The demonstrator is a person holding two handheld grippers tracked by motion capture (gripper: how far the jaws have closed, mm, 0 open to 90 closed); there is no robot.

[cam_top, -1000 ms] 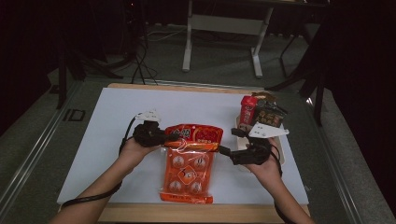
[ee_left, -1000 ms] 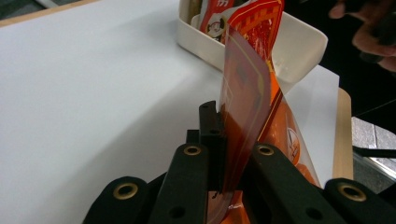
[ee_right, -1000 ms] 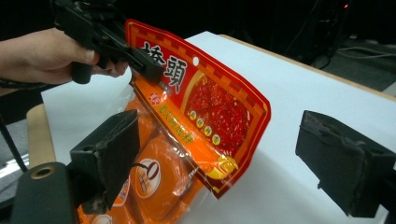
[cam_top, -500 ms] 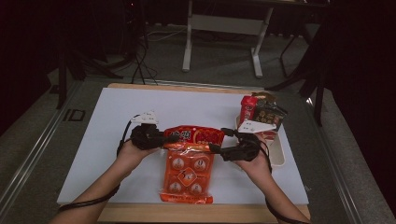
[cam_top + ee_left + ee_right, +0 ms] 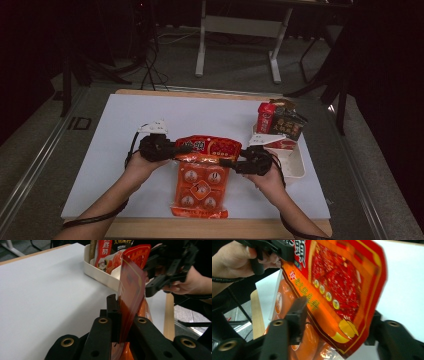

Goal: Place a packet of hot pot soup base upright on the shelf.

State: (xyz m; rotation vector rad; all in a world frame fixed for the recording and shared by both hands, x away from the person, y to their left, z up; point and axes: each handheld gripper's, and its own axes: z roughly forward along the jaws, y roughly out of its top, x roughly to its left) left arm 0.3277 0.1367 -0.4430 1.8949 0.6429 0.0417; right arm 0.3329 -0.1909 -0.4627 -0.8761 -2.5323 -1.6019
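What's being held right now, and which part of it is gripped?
The left gripper pinches the red pouch by one side edge. The right gripper has been closing around the opposite edge, its jaws not yet pressing.

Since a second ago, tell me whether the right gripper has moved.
Yes. The right gripper has come left, away from the white tray, to the red pouch; its jaws have just been closing around the pouch's corner.

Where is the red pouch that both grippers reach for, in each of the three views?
High view: red pouch at centre, between the grippers.
Left gripper view: edge-on, rising from the jaws.
Right gripper view: large, upper centre.
Shared landmark: the orange pack under it.
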